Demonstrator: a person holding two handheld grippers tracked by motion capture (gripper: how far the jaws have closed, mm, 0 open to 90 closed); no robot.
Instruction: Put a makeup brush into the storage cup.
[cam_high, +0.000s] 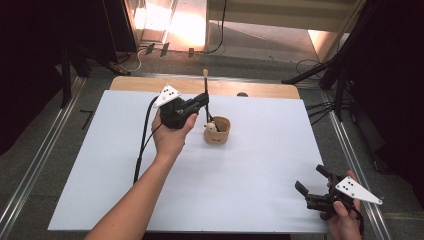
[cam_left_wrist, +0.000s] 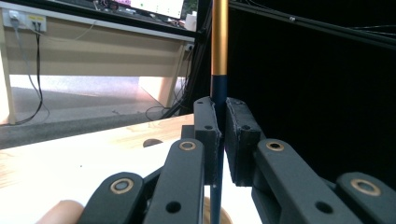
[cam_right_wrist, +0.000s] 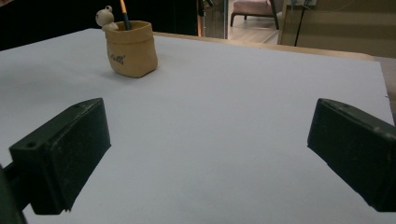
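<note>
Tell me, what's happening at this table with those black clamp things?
A person is working with a hand-held gripper in each hand. The left hand-held gripper is shut on a thin brush, held upright with its lower end inside a small tan pot on the white table. A little figure sits at the pot's rim. The right hand-held gripper rests near the table's corner, jaws wide open and holding nothing.

A slim brush (cam_high: 206, 95) — dark handle, gold ferrule, pale tip — stands upright, its lower end inside a tan sack-shaped pot (cam_high: 218, 131) bearing a small cream figurine, mid-table on the white sheet.
</note>
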